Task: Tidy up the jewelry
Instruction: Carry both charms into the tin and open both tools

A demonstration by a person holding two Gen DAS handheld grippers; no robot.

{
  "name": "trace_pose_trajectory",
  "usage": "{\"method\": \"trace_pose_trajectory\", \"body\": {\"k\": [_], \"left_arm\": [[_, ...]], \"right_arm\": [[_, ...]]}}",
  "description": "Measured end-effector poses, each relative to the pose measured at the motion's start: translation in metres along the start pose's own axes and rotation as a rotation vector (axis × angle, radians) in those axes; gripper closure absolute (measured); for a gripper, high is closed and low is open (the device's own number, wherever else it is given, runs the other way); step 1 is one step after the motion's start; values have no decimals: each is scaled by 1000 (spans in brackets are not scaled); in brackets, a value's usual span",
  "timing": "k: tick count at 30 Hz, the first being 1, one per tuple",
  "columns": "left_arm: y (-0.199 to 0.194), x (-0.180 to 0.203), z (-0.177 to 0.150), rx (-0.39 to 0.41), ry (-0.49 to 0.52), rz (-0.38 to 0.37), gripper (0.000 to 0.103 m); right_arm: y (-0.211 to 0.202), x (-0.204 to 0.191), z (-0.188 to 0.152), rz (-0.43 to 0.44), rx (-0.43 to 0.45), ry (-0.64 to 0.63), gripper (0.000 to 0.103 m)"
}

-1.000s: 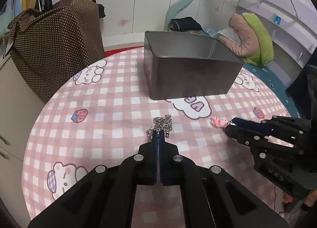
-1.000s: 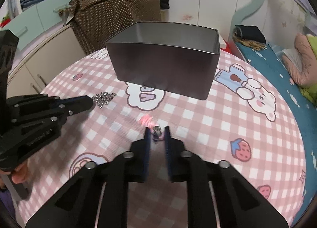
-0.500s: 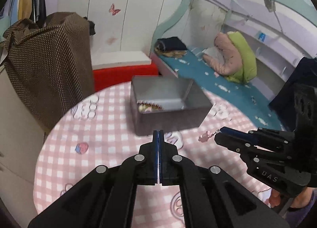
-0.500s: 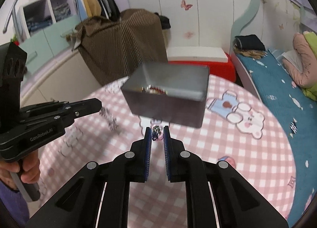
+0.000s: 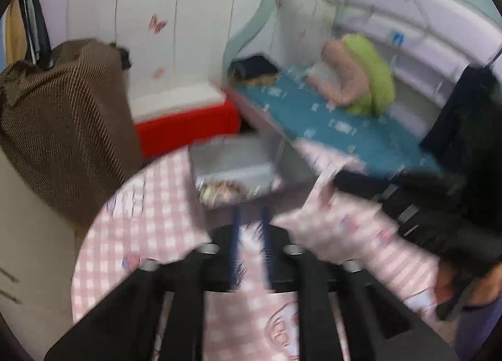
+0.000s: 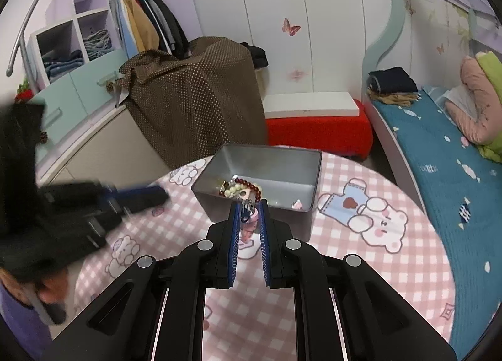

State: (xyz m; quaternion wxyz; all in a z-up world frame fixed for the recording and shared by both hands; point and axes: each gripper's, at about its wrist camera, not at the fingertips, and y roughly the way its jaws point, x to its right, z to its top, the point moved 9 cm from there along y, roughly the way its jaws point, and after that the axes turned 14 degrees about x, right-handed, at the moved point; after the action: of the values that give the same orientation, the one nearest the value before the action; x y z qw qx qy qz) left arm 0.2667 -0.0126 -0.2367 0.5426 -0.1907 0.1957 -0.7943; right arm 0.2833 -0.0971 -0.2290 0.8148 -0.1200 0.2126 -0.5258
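Round table (image 6: 392, 270), pink-and-white check cloth with cartoon bears: lower half of both views.

Grey metal tin (image 6: 301, 169), open-topped: centre of right-wrist frame, on the table; blurred at centre of left-wrist frame (image 5: 291, 169). Holds a dark red and pale bead bracelet (image 6: 241, 189) against the near wall and a small pink piece (image 6: 296, 203) in the near right corner.

Brown dotted cloth-covered bulk (image 6: 194, 94): upper centre-left, behind the table. Red bench with white top (image 6: 317, 128): centre, behind the tin. Open wardrobe with hanging clothes (image 6: 147, 25): upper left. Bed with blue sheet (image 6: 445, 172): right edge, folded dark clothes and pink-green bedding on it.

Writing: none legible (left-wrist frame heavily smeared).

Right gripper (image 6: 249, 213): lower centre, clenched on a pink charm with metal clasp (image 6: 248, 219), which hangs between the blue pads just before the near rim of the tin.

Left gripper (image 5: 251, 219): lower centre of own frame, jaws opening, gap between pads showing only tablecloth; seen blurred at left of right-wrist frame (image 6: 138, 196), level with the tin and beside its left wall. Nothing between it and the tin.

Hand (image 6: 47, 288) on the left gripper's handle: lower left edge, violet sleeve below.
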Motion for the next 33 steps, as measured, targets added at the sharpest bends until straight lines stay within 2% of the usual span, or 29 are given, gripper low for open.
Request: {"method": "trace_pose_trajectory", "body": {"k": [1,4,8,13,15,19,21,25,33], "left_arm": [[5,-4,-9,-18,-1,15,71],[25,-9,-44,-91,-17,43,70],[37,-16,-69,-129,-22,74,70],[42,-19,-78,-139,-17,89,73],[43,-20,-78,-140,11,103,79],[42,-17,-78,-132,21,99,80],[43,-15,-78,-136,17,73,80],[29,-13,-57,-88,0,42,80],[-6,-6,23,65,-23,-28,80]], "right_arm": [[2,1,-4,0,-6,7,90],[6,3,-15,1,-27,18,90],[10,3,-27,5,-48,30,90],[12,0,-31,6,-56,33,90],[13,0,-32,6,-56,35,90],[15,-1,-32,8,-56,37,90],[14,0,-32,7,-54,37,90],[15,0,-28,5,-46,38,90],[13,2,-5,5,-4,39,90]]}}
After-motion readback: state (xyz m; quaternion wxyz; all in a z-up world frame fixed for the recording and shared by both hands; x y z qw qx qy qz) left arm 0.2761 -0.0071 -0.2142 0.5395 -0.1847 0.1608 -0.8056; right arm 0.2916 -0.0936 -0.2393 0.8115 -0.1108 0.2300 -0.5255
